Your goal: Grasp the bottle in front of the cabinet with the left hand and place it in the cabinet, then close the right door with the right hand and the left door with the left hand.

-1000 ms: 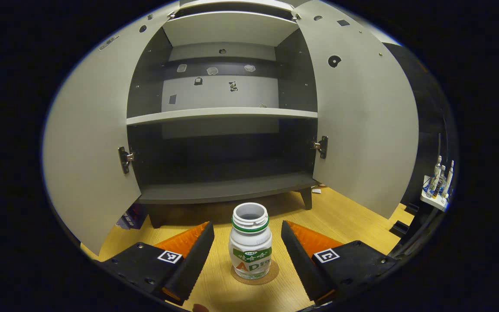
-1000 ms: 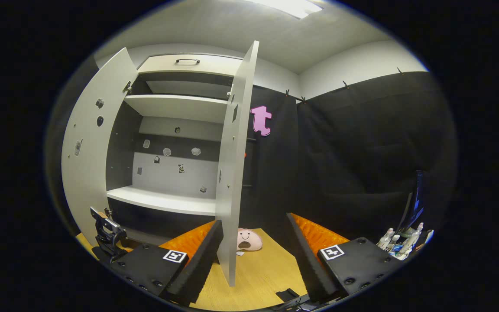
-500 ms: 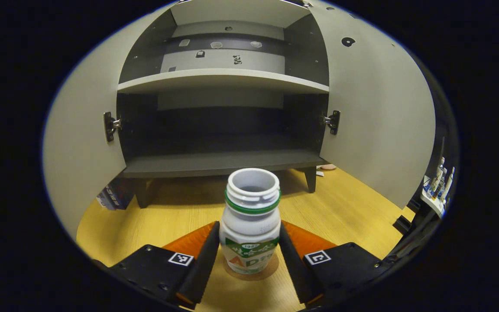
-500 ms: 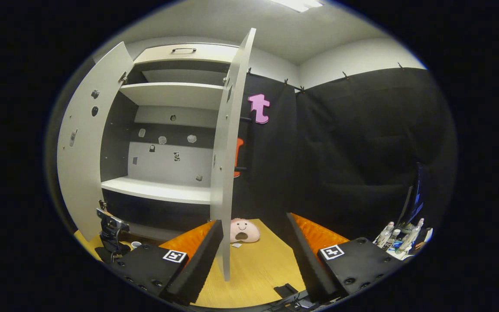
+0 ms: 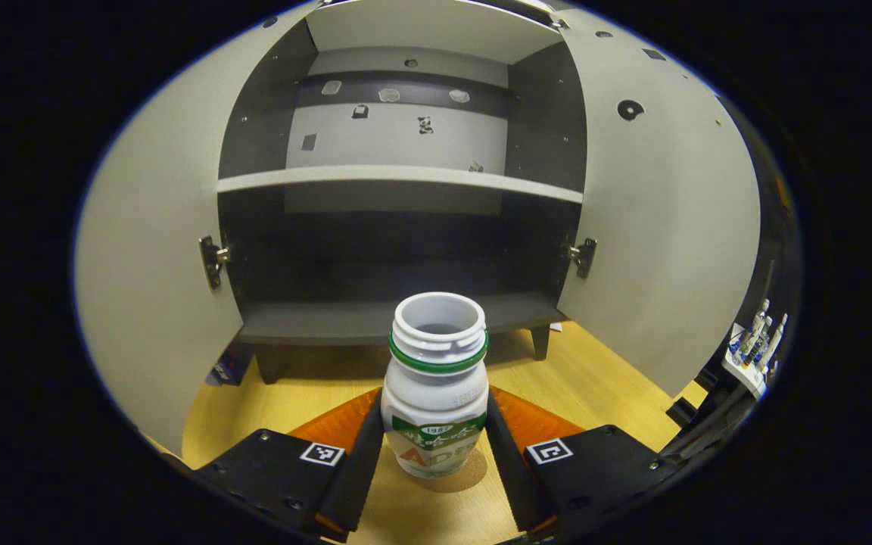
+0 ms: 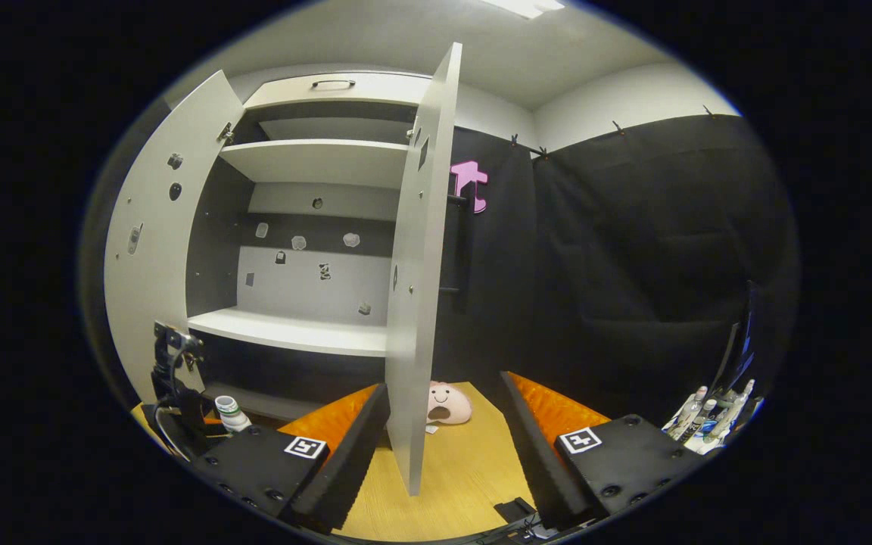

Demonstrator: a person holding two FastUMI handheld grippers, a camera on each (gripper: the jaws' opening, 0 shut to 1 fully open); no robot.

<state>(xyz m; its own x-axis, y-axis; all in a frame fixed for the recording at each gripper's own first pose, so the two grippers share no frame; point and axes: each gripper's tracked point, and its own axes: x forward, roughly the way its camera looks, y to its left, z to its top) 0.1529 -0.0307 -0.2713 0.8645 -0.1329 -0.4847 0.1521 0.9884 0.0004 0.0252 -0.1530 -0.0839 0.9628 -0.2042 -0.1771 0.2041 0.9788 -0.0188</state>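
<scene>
Clearance first: lying straight ahead of the bottle (image 5: 436, 378) and a little above its base, across a strip of wooden floor (image 5: 315, 378), the cabinet's lower shelf (image 5: 375, 322).

Pinching the bottle in the left gripper (image 5: 434, 405), with both fingers pressing on opposite sides of the body below the green neck ring and the jaws narrowed to the bottle's width. Holding the long axis upright, with the open mouth facing up and the base sitting over a round brown mat (image 5: 459, 481). Not showing clearly whether touching that mat or just off it.

Facing squarely into the open cabinet (image 5: 254, 136), with the left door (image 5: 156, 303) and right door (image 5: 663, 227) swung wide, neither crossing the straight line to the shelf. Probably needing to raise the base above the shelf's front lip before pushing in, then setting down well inside so both doors can shut.

Hanging wide open and gripping nothing, the right gripper (image 6: 443, 390), just beside the free edge of the right door and well apart from the bottle, with the left gripper by far the nearer of the two.
</scene>
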